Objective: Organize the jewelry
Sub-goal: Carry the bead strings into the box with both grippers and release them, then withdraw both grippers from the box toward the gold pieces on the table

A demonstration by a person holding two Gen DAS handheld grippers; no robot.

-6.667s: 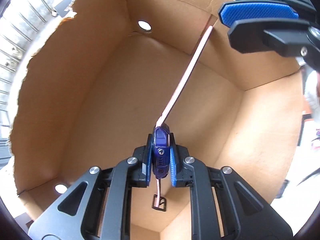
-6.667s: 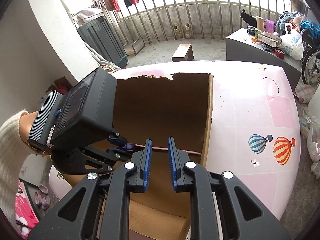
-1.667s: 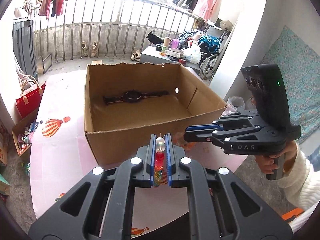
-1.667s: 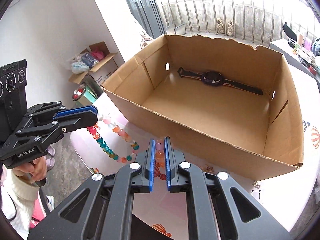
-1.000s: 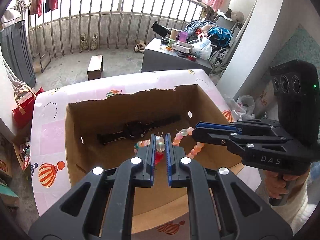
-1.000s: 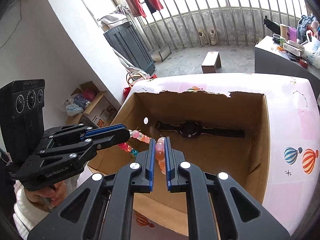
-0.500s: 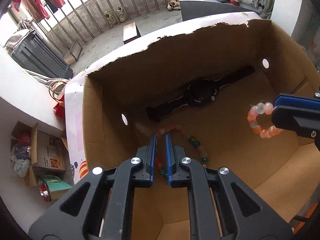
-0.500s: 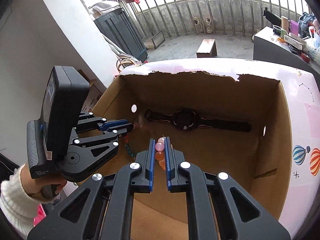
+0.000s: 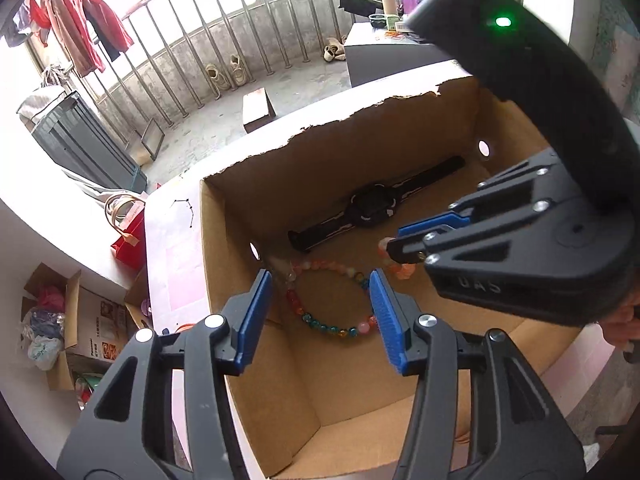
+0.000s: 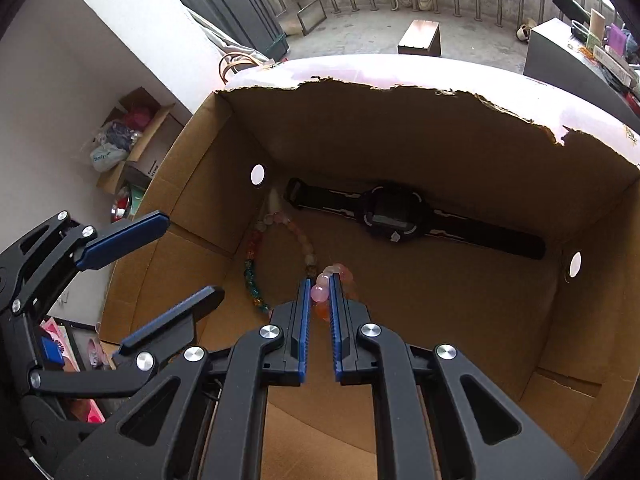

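A bead necklace (image 9: 332, 304) of pink, orange and teal beads lies mostly on the floor of a cardboard box (image 9: 360, 136), near its left wall. My left gripper (image 9: 320, 312) is open and empty above it. My right gripper (image 10: 320, 292) is shut on the necklace's pink end beads (image 10: 320, 290) and holds that end just above the box floor; it also shows in the left wrist view (image 9: 394, 250). The necklace's loop (image 10: 256, 256) lies left of it. A black watch (image 10: 392, 212) lies flat along the back wall.
The box stands on a pink table (image 10: 400, 68) with high walls and a torn back edge. A wall hole (image 10: 257, 174) is beside the necklace. A balcony railing (image 9: 240, 40), a small box of clutter (image 10: 128, 136) and a grey cabinet (image 9: 392, 52) lie beyond.
My left gripper has opened and let go of its end of the necklace, which now lies on the box floor. My right gripper has lowered into the box, still holding its end.
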